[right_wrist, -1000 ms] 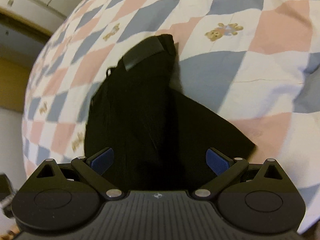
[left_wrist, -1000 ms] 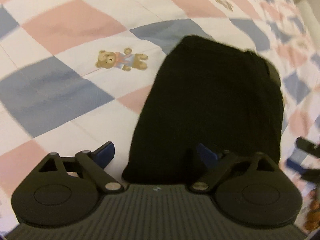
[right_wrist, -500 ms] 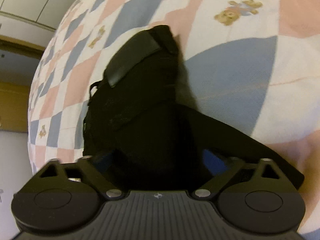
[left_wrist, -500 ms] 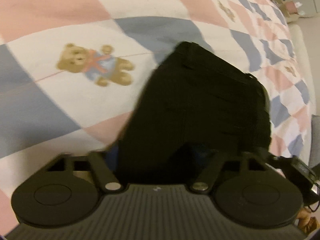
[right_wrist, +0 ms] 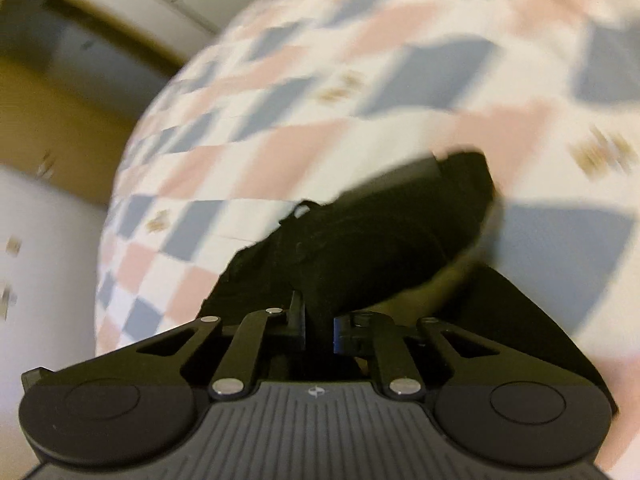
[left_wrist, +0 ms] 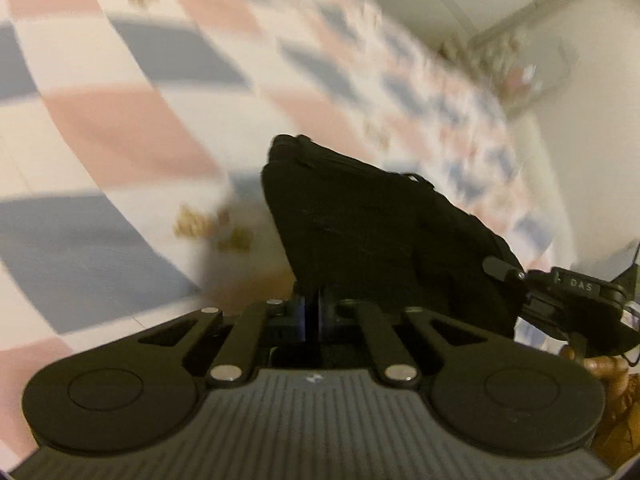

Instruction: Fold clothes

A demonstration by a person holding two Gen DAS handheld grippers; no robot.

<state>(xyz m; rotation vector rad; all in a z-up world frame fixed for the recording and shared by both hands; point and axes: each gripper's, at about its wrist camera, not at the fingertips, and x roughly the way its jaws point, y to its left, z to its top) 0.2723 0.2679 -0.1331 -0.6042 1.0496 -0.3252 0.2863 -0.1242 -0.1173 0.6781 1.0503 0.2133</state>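
**Black garment pinched at two points, fold under way**

Checked quilt (left_wrist: 132, 128) in pink, blue-grey and white, dotted with small bears, fills both views and is blurred. On it lies the black garment (left_wrist: 384, 232), already gathered into a compact bundle rather than spread flat; its far end with a stiffer band (right_wrist: 404, 178) rests on the quilt, while the near edge is raised toward the cameras. In the right wrist view a dark flap (right_wrist: 516, 320) of the same cloth trails low on the right, with a gap between it and the lifted part.

Judging from that, at least one fold looks done, and the current one is only begun: the held edge has yet to be carried over and laid down, then smoothed.

Left gripper (left_wrist: 313, 312) has its blue pads pressed nearly together on the garment's near edge. Right gripper (right_wrist: 318, 330) likewise pinches a thicker wad of cloth between its fingers; its body also shows at the right edge of the left wrist view.
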